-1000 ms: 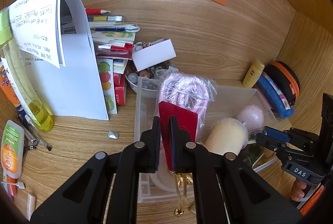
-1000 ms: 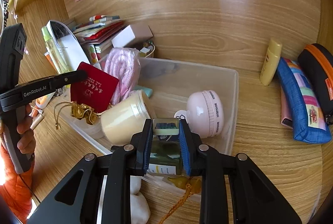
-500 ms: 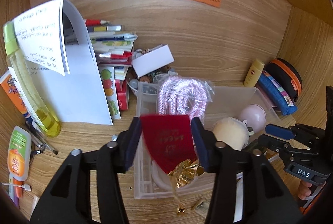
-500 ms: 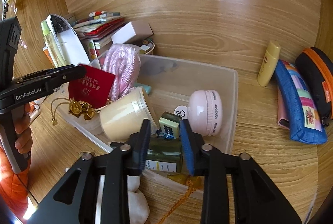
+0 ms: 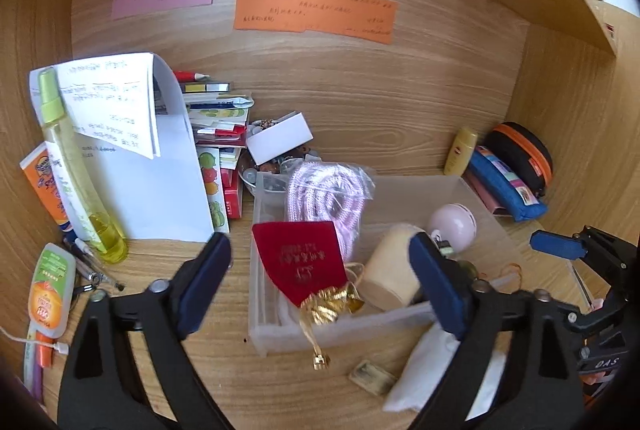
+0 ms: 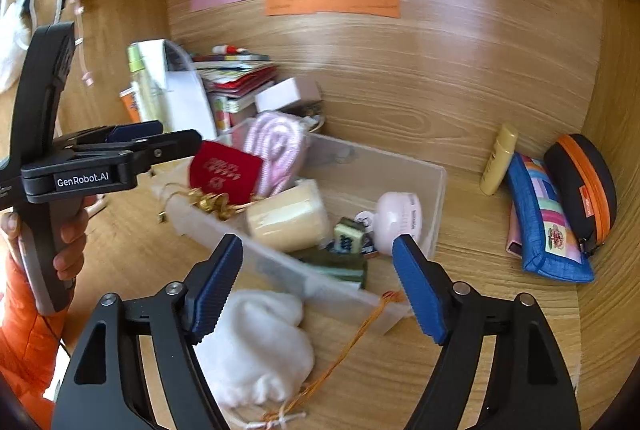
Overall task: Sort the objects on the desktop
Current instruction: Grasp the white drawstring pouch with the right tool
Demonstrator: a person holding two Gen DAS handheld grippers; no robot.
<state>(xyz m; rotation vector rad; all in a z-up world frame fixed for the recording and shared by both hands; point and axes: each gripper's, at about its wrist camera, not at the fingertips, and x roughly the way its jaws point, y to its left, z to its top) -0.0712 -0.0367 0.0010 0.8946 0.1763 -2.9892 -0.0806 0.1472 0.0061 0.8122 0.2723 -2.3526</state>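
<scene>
A clear plastic bin (image 5: 340, 328) (image 6: 434, 190) sits on the desk. In it lie a red pouch with gold cord (image 5: 304, 262) (image 6: 224, 172), a bag of pink rope (image 5: 324, 194) (image 6: 276, 146), a cream jar (image 5: 390, 276) (image 6: 288, 216), a pink round case (image 5: 452, 226) (image 6: 398, 218) and a green box with a small tile (image 6: 346, 246). My left gripper (image 5: 320, 282) is open and empty, held back above the bin's near wall. My right gripper (image 6: 316, 282) is open and empty above the bin's front edge.
A white cloth bag (image 6: 256, 346) (image 5: 424, 374) and a small gold tile (image 5: 370, 376) lie in front of the bin. Papers, a yellow spray bottle (image 5: 76, 178) and books stand at left. A yellow tube (image 6: 498, 158), blue pouch (image 6: 548, 226) and black case (image 6: 580, 186) lie right.
Both grippers opened and pulled back. The left let go of the red pouch, the right let go of the small tile and green box; all now lie in the bin.
</scene>
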